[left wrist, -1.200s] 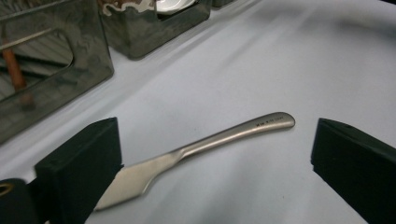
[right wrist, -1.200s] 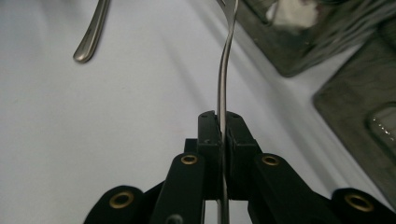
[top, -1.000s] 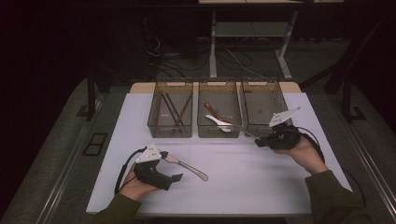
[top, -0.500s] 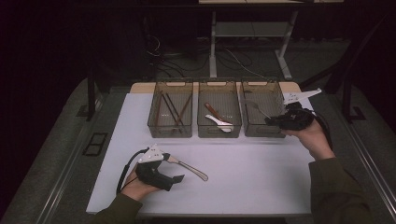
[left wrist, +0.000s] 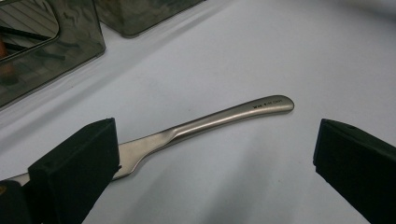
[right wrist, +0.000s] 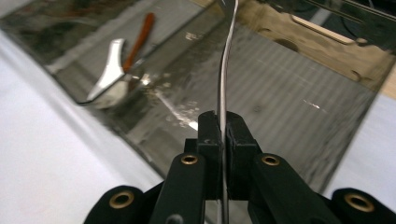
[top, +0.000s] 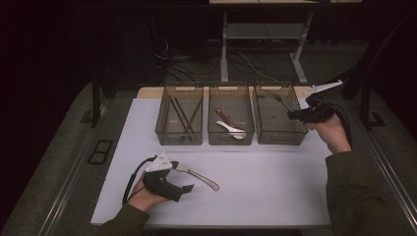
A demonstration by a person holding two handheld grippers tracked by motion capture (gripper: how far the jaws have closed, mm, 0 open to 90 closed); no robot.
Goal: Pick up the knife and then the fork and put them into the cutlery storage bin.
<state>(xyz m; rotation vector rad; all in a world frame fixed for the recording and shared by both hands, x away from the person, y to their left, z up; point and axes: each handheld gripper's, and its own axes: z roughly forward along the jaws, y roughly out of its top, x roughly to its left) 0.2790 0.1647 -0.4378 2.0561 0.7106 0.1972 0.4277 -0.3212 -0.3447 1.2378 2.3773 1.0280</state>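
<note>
A metal knife lies flat on the white table, its handle pointing away between the jaws of my left gripper. That gripper rests low on the table and stands wide open, one jaw on each side of the knife. My right gripper is raised over the right-hand bin and is shut on a thin metal fork. In the right gripper view the fork shows edge-on, rising from the pinched jaws of the right gripper above the bin's floor.
Three smoky clear bins stand in a row at the table's far edge. The left bin holds dark chopsticks. The middle bin holds a white spoon and a brown-handled utensil. Beyond the table lies a dark floor with desk legs.
My right gripper has carried the fork up and away from the table's right side to above the right-hand bin. The left gripper and the knife have stayed put.
</note>
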